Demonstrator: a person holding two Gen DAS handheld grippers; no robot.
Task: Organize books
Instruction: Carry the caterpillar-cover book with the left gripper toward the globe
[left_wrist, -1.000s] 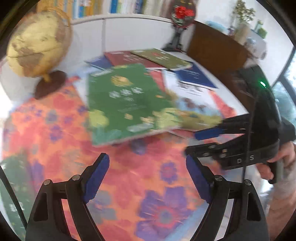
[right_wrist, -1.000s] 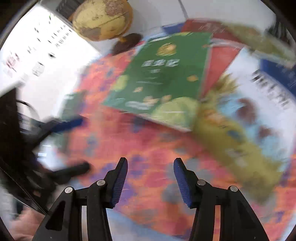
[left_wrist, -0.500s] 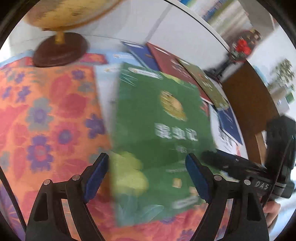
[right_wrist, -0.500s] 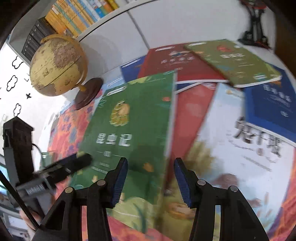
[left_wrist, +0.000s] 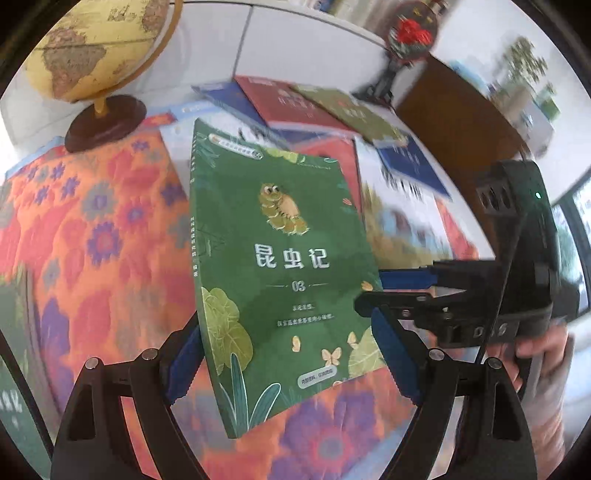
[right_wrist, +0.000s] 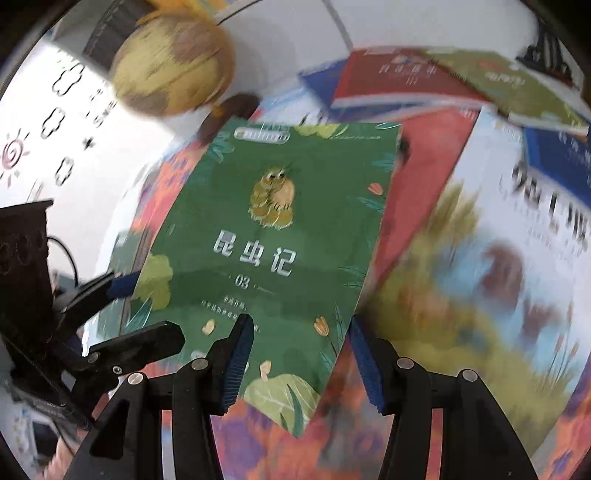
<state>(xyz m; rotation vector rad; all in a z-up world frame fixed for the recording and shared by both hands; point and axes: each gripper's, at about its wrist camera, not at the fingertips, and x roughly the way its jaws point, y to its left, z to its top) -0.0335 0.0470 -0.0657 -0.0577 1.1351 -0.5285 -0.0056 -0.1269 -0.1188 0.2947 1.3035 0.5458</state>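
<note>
My left gripper (left_wrist: 286, 363) stands wide, jaws either side of the green book (left_wrist: 280, 266); whether it pinches, I cannot tell. My right gripper (right_wrist: 301, 363) straddles its edge, half open. Caterpillar cover, white title, above the flowered cloth (left_wrist: 92, 229).

Glossy paper green book (left_wrist: 280, 266); quilted floral cloth (left_wrist: 92, 229).
</note>
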